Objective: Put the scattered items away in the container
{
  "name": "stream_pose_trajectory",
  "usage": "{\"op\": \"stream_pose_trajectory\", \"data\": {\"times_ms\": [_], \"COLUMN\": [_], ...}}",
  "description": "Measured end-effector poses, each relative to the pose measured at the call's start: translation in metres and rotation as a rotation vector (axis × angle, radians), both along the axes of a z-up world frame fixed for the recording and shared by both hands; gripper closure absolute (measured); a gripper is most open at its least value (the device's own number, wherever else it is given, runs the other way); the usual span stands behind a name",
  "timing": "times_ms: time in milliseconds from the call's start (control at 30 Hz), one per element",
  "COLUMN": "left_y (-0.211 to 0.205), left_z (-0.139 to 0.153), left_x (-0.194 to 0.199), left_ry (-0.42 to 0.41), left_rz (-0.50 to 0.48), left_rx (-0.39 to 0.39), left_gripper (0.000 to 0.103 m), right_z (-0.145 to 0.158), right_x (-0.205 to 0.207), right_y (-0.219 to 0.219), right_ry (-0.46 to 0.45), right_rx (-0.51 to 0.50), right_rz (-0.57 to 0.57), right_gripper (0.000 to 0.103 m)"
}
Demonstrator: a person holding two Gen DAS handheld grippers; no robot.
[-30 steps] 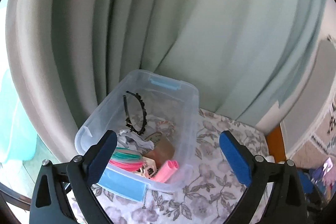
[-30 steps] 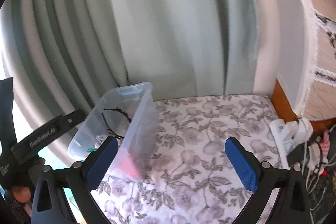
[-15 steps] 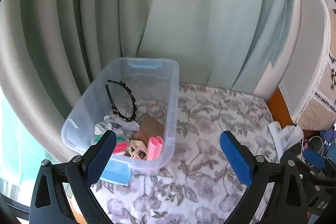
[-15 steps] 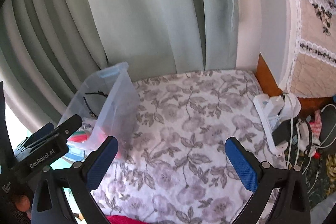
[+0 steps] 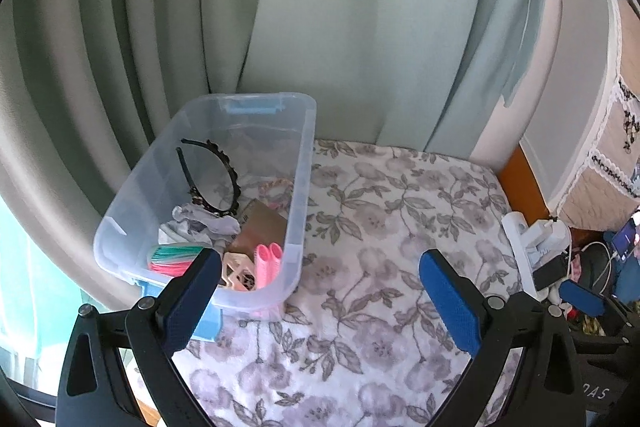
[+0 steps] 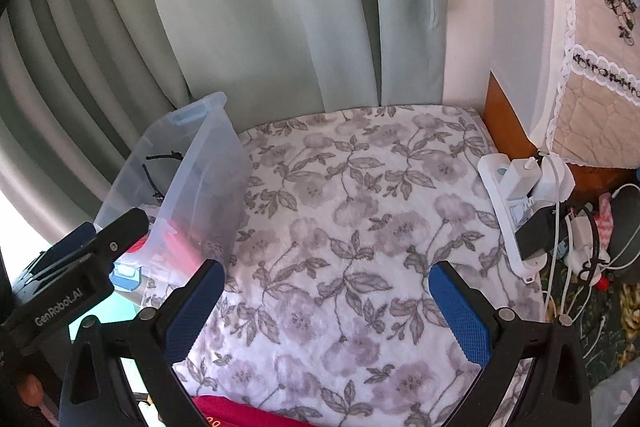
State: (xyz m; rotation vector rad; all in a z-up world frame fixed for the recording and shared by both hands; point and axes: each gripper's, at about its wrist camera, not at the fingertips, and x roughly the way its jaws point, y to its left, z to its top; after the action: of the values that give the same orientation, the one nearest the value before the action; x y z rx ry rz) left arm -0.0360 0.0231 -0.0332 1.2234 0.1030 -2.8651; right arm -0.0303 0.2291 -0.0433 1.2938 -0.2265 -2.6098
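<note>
Nearest the cameras: left gripper (image 5: 320,291), jaws spread wide, nothing between them; right gripper (image 6: 326,307), likewise spread and empty.

Landmark: clear plastic box (image 5: 304,163), standing on the flowered cloth (image 5: 400,219) at its left edge, against the curtain (image 5: 320,7).

- Box, relation to grippers: ahead and left of both; long axis runs away from the cameras. Left gripper is the nearer, its left finger overlapping the box's near corner in view.
- Box contents, near end: pink rollers (image 5: 267,259), cream claw clip (image 5: 240,271), green-and-pink comb stack (image 5: 172,257).
- Box contents, middle: brown card (image 5: 260,227), white cloth scrap (image 5: 204,223).
- Box contents, far end: black headband (image 5: 212,179), leaning upright.
- Cloth right of the box: no loose item seen; task judged nearly done.
- Red object (image 6: 224,413), at the near edge of the cloth, partly hidden; identity unclear.
- Far right of the box: white power strip (image 6: 520,195) with plugs.

Writing: "GenRobot.AI" on the left gripper body, right wrist view.
</note>
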Motion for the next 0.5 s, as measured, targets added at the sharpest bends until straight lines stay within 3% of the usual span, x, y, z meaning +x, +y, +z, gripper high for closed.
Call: {"op": "stream_pose_trajectory", "data": {"times_ms": [500], "left_y": [-0.0007], "left_z": [-0.0020], "left_x": [0.0004], "left_ry": [0.005], "left_rz": [-0.001], "left_rx": [-0.012], "left_gripper": [0.004], "right_z": [0.0004], "right_x": [0.0008], "right_y": [-0.0105], "right_ry": [-0.002], "right_rx": [0.022], "right_rz": [0.013], "right_gripper": [0.000]}}
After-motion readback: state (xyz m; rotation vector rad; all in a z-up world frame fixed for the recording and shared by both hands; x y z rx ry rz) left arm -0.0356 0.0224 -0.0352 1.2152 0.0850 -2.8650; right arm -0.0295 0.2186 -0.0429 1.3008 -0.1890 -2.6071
